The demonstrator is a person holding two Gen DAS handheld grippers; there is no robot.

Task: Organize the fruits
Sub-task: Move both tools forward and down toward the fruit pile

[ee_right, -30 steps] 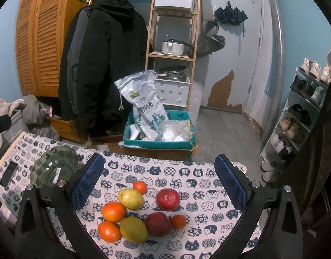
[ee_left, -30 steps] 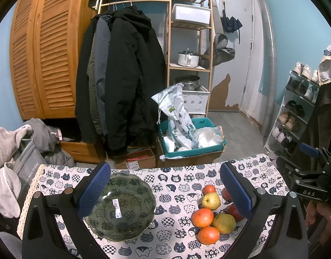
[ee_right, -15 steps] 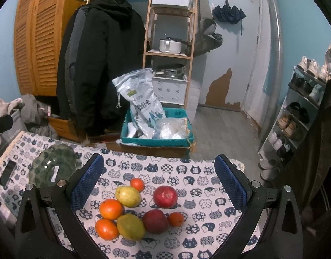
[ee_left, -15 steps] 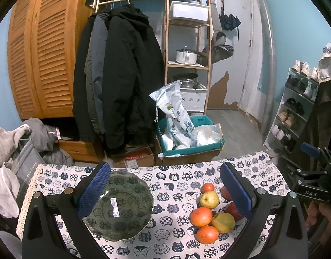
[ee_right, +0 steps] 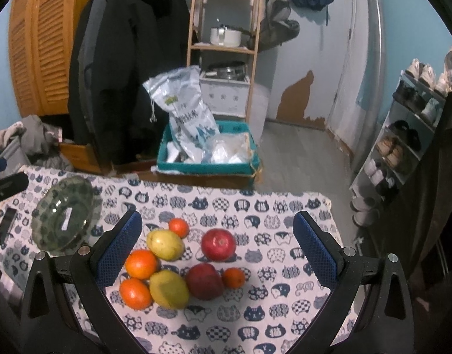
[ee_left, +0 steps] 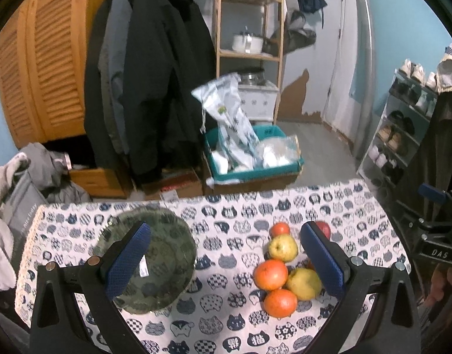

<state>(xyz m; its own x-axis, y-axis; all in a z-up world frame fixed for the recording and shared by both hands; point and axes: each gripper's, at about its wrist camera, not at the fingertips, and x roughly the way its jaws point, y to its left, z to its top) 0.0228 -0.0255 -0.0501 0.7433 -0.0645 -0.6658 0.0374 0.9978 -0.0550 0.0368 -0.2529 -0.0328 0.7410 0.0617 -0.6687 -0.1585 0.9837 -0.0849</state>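
Note:
A cluster of fruit lies on the cat-print tablecloth (ee_right: 255, 318): a red apple (ee_right: 218, 244), a darker red apple (ee_right: 204, 280), a yellow-green pear (ee_right: 165, 244), a yellow mango (ee_right: 169, 288), several oranges (ee_right: 141, 263) and small tangerines (ee_right: 233, 277). A dark green glass bowl (ee_left: 158, 259) sits empty to the left of the fruit. My right gripper (ee_right: 217, 244) hovers open above the fruit. My left gripper (ee_left: 226, 253) hangs open between bowl and fruit (ee_left: 270, 274). Nothing is held by either.
A black phone (ee_right: 6, 225) lies at the table's left edge. Beyond the far edge stand a teal crate with bags (ee_right: 208, 153), hung coats (ee_right: 128, 67), a wooden shelf (ee_right: 226, 41) and a shoe rack (ee_right: 402, 147). The other gripper (ee_left: 432, 236) shows at the right.
Both grippers have drawn nearer to the table and tilted down a little; fruit and bowl appear larger. Nothing was grasped or shifted.

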